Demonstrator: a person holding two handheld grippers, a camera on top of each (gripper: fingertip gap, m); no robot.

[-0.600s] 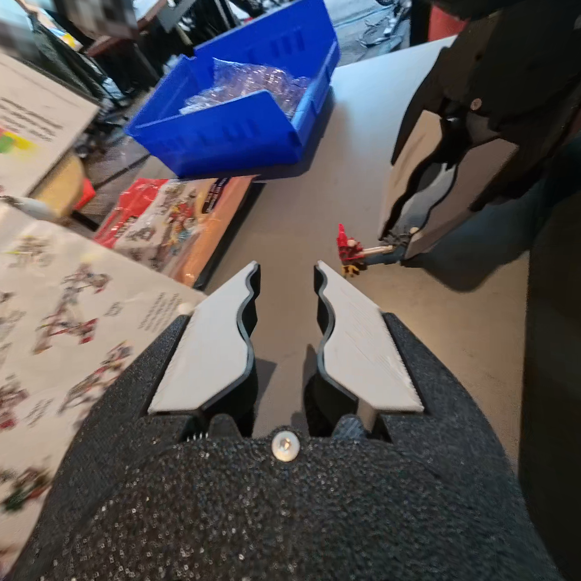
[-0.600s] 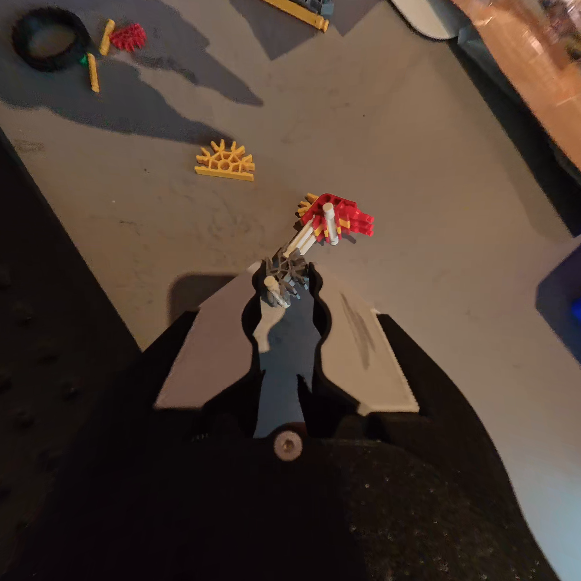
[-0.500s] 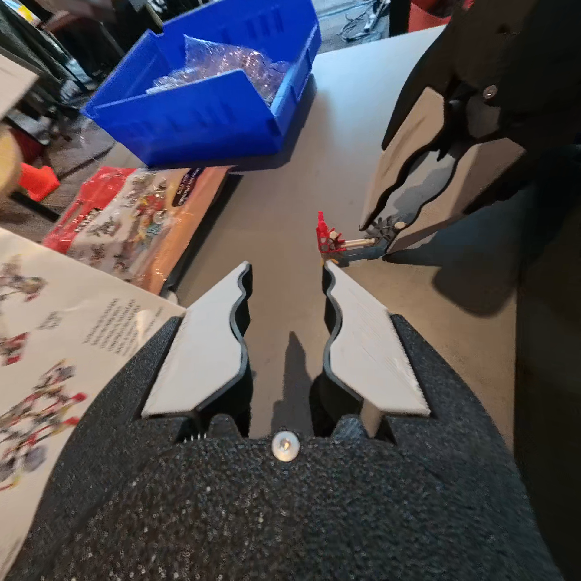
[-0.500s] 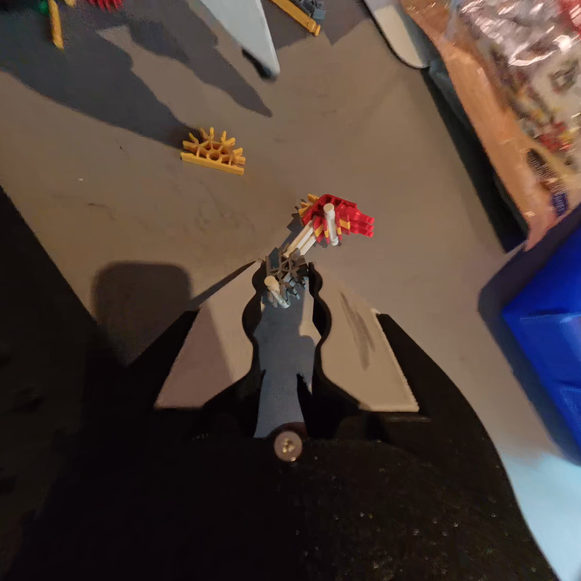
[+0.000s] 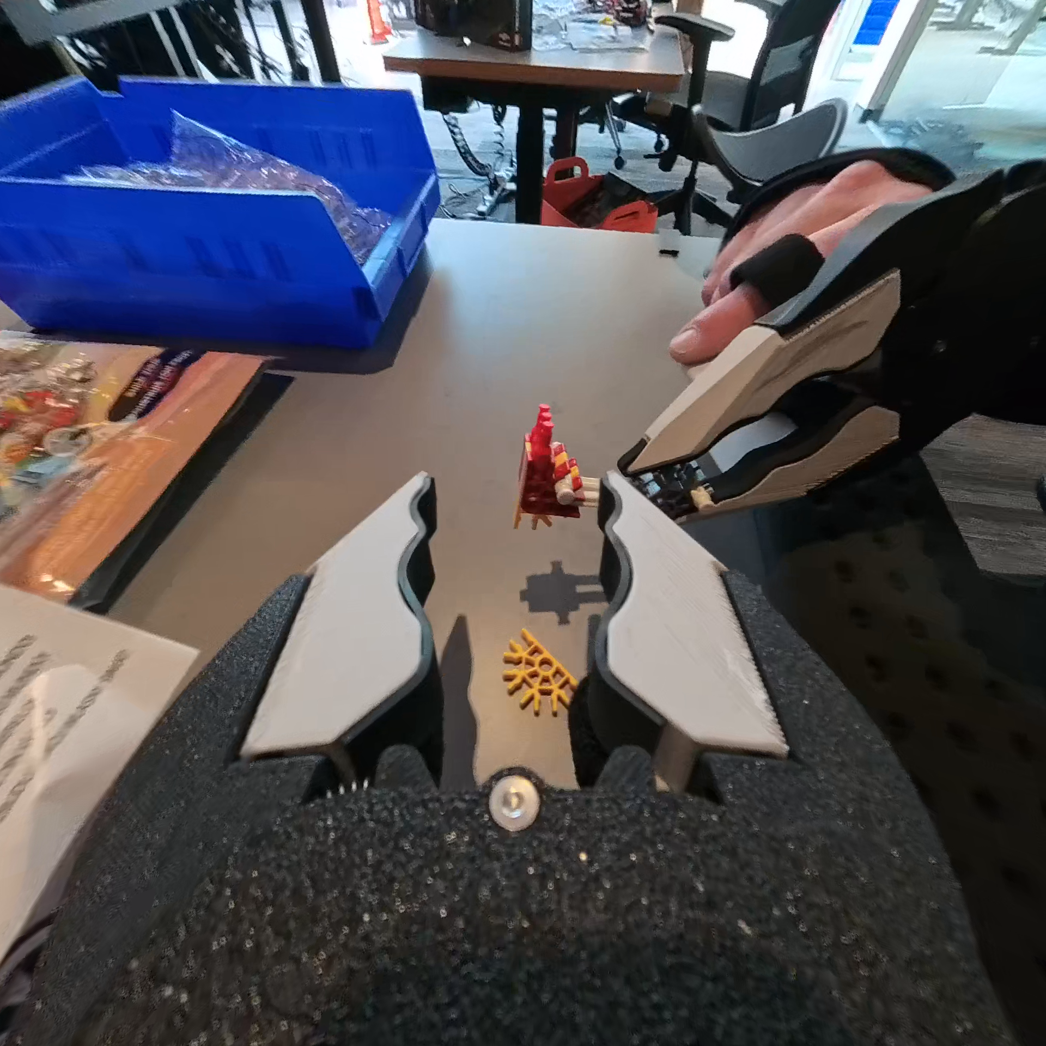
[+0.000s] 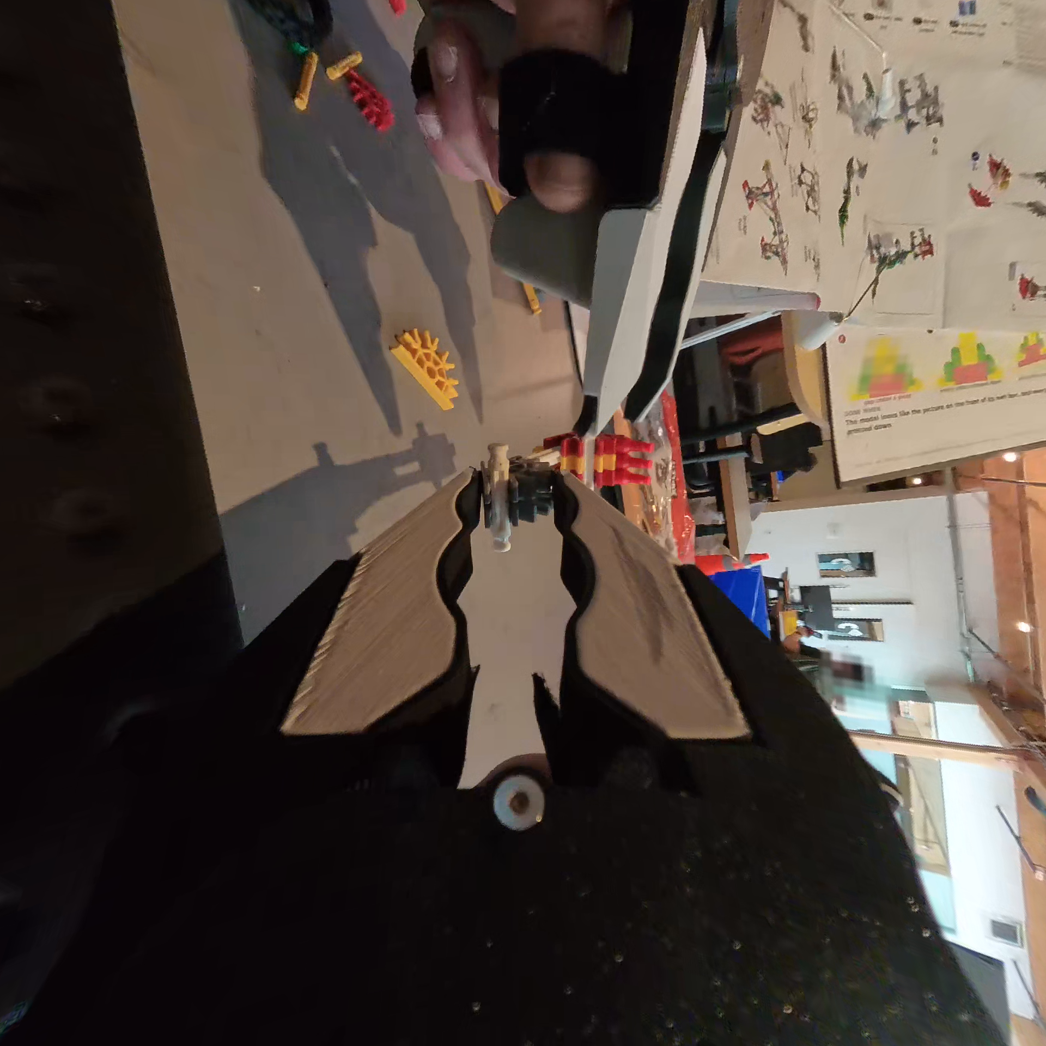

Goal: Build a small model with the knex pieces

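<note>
Red-yellow-grey rod-and-connector assembly [image 6: 566, 470]

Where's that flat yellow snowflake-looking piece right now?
In the left wrist view, the yellow piece lies flat on the grey table, seen between the open left gripper's fingers, nearer the camera than the red-and-yellow assembly.

Tight gap at the fingertips, open table beyond

The left gripper [image 5: 515, 492] stands with jaws apart, and the red-and-yellow toy assembly [image 5: 546, 475] fills the right half of that gap; the right gripper [image 6: 515, 481], clamped on the assembly's dark hub, blocks the right side. Bare table [image 5: 509, 317] lies ahead. The blue bin [image 5: 226, 266] and the orange box [image 5: 113, 453] close the left. A yellow connector [image 5: 537, 673] lies under the jaws.
</note>
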